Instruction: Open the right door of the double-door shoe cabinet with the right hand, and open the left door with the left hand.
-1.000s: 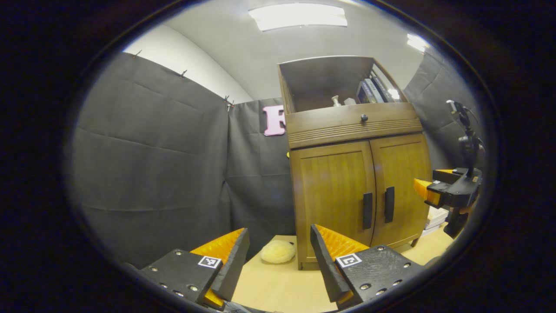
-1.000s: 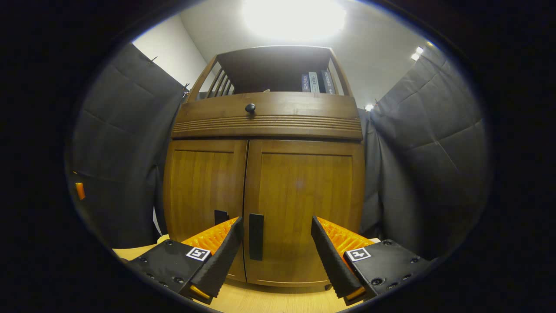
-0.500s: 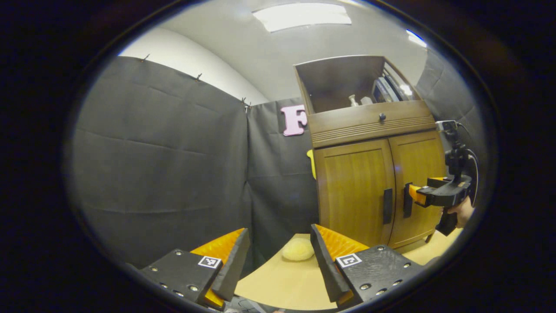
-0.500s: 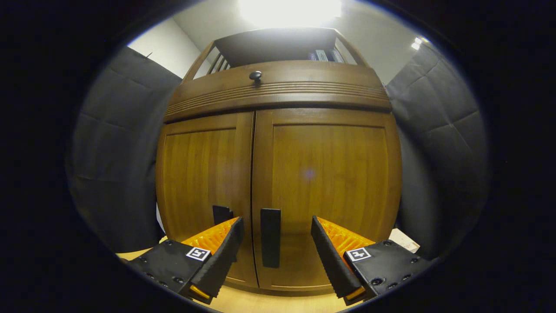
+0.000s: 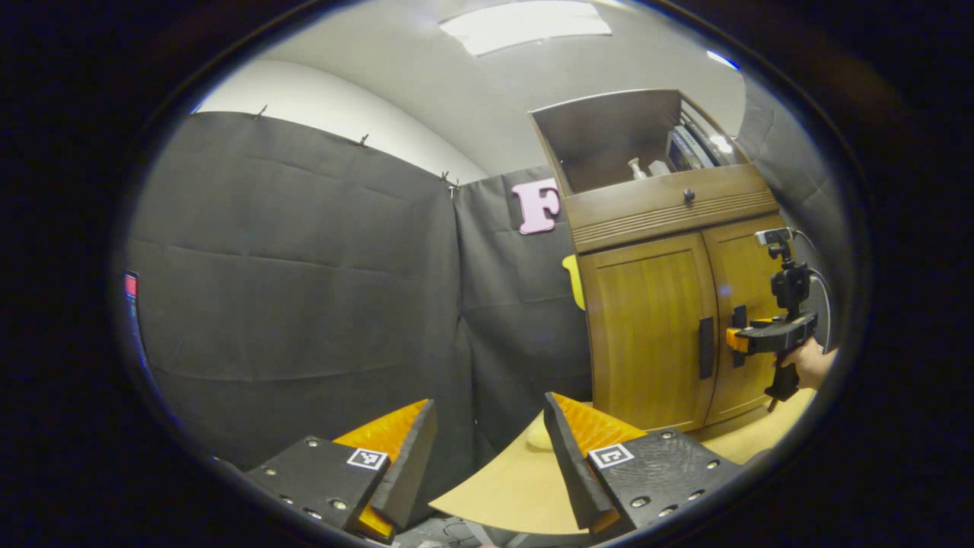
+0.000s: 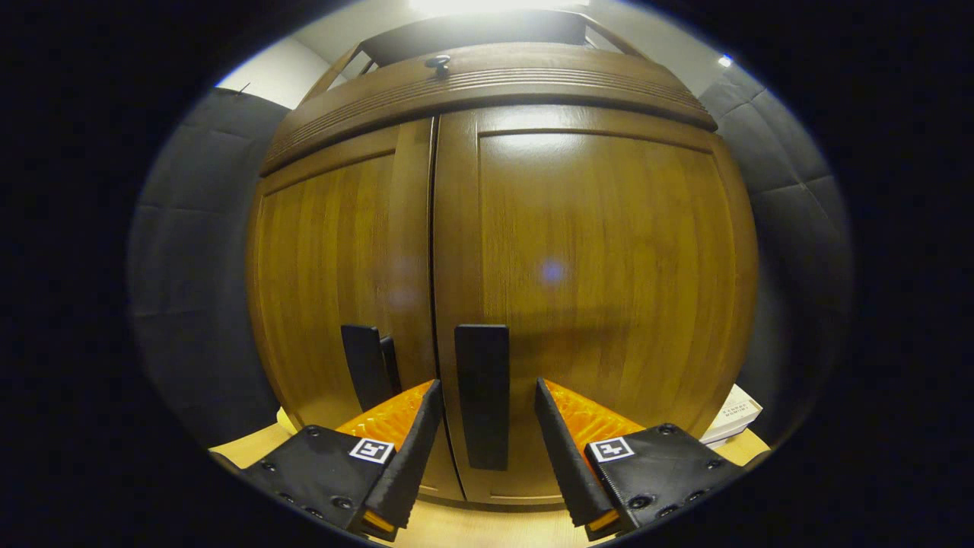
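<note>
Right hand-held gripper point(image 6: 483, 434): fingers spread, set either side of the black vertical bar handle of the right door point(image 6: 482, 396). The handle stands in the gap between the fingers, not visibly touched by either. The brown wooden right door point(image 6: 601, 289) is shut, directly ahead and close. Just left of its handle, across the centre seam, is the black bar handle of the left door point(image 6: 364, 365), above the left finger. The brown wooden left door point(image 6: 335, 281) is also shut. Above both doors runs a ribbed wooden drawer front with a small dark round knob point(image 6: 437, 62).

Left hand-held gripper point(image 5: 487, 457): fingers spread, nothing between them, held over the near edge of the light wooden surface point(image 5: 502, 487). The brown double-door shoe cabinet point(image 5: 670, 304) stands ahead and well to the right of this hand-held gripper, well apart from it. In the left gripper view the right hand-held gripper point(image 5: 732, 339) shows at the cabinet's door handles, with a hand point(image 5: 813, 364) on its grip. A pale yellow rounded object point(image 5: 539, 435) lies on the surface by the cabinet's base, partly hidden behind the right finger. Books point(image 5: 689, 146) stand in the open top shelf.
</note>
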`<state>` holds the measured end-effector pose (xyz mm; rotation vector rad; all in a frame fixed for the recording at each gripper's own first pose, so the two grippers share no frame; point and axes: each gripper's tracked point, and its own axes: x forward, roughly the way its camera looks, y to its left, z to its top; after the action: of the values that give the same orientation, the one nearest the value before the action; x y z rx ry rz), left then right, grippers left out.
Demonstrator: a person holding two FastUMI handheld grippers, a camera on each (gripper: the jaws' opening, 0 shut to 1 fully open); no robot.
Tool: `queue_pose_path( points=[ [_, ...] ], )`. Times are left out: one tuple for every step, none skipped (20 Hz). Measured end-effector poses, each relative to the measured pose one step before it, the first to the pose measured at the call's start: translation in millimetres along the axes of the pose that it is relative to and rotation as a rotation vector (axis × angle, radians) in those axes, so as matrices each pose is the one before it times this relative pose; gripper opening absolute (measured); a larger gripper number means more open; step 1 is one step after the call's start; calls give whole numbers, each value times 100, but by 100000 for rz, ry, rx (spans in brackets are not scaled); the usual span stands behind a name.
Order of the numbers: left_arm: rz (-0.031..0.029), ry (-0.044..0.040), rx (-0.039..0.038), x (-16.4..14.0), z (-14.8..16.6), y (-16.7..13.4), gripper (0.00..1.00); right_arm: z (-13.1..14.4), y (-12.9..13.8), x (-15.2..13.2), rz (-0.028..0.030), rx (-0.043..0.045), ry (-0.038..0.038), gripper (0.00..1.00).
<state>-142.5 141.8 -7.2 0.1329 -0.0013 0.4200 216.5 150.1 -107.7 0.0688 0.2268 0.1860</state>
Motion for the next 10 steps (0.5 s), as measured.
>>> queue_pose_path(
  points=[
    [132, 53, -26, 6, -56, -133, 82, -26, 1, 452, -872, -175, -237, 74],
    [33, 129, -13, 5, -3, -71, 80, -124, -5, 114, -304, -48, 139, 61],
    [-119, 93, 18, -67, -45, 7, 80, -137, 105, 489, 634, 570, 672, 49],
    [-173, -7, 17, 44, -20, -16, 80, 260, 30, -377, 352, 220, -36, 36],
    [-368, -199, -109, -26, 0, 2, 80, 27, 3, -153, 667, -119, 151, 30],
    [-565, -206, -290, 39, 33, -92, 80, -100, 117, 150, 524, 1470, 471, 23],
    [-743, -206, -289, 65, -9, -30, 80, -7, 4, -77, 502, 393, 861, 17],
    [-512, -156, -251, 13, 22, 14, 80, -83, -46, -252, 456, 369, 434, 17],
    [-621, -238, -268, 14, 24, -30, 80, 31, 9, -319, 407, -320, 237, 20],
    [-1113, -400, -514, 21, 83, -101, 80, 28, 26, -470, 407, 122, -538, 19]
  ],
)
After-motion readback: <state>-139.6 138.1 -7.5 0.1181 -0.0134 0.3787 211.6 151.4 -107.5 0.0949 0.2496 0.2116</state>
